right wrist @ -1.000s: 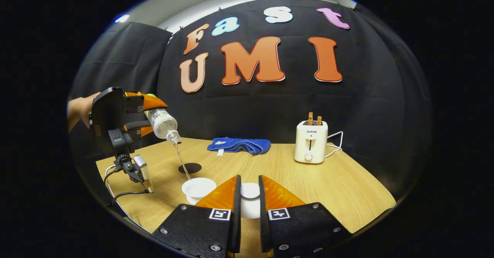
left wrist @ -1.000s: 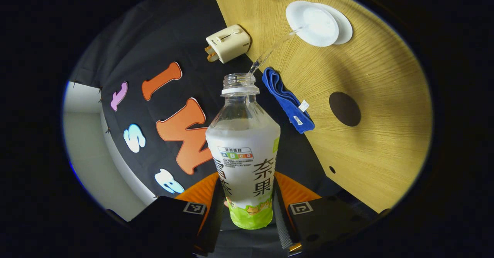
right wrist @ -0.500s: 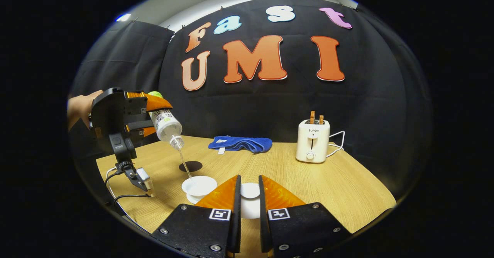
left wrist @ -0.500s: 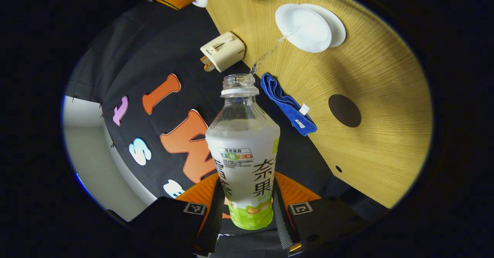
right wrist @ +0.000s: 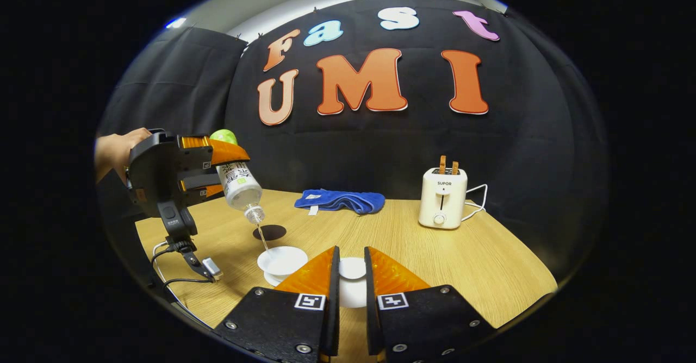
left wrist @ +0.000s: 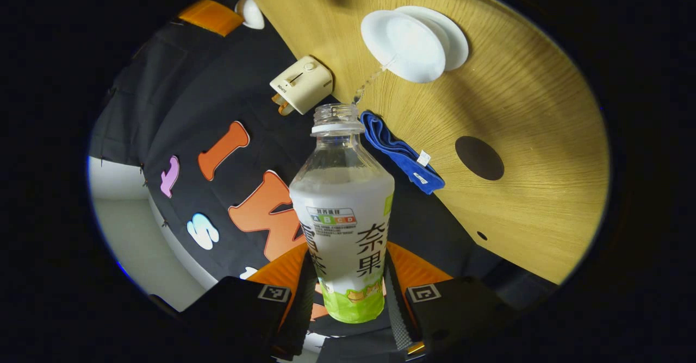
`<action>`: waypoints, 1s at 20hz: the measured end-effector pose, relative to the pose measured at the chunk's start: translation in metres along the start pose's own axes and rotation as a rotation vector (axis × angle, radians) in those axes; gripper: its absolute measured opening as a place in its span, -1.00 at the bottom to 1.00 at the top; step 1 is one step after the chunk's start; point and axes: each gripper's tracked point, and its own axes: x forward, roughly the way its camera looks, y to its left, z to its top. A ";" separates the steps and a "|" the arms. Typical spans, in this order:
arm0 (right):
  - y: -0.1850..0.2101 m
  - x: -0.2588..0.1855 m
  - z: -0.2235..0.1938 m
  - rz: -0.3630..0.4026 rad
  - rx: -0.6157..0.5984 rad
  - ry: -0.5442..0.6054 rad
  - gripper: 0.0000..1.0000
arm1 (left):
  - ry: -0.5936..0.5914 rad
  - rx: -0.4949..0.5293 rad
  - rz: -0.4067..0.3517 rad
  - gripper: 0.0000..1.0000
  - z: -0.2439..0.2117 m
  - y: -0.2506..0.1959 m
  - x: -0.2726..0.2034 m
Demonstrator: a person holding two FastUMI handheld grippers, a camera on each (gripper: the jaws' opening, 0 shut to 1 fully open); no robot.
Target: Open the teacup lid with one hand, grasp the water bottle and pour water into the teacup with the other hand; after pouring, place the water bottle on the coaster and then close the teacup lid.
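My left gripper is shut on a clear water bottle with a white and green label. The bottle is uncapped and tipped mouth down. A thin stream of water runs from its mouth into the white teacup, which stands open on its saucer. The right gripper view shows the same bottle in the left gripper, above the teacup. My right gripper is shut on the white teacup lid, held just right of the cup. The dark round coaster lies bare behind the cup.
A folded blue cloth lies at the back of the wooden table. A cream toaster with a white cable stands at the back right. A person's hand holds the left gripper, and cables hang below it at the table's left edge.
The left gripper has tipped the bottle steeper and brought its mouth lower toward the teacup, so the stream is shorter. The right gripper with the lid has hardly moved.
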 end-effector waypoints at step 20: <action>0.021 0.013 0.010 0.048 0.083 -0.023 -0.58 | -0.043 -0.601 0.239 0.24 -0.020 -0.001 -0.009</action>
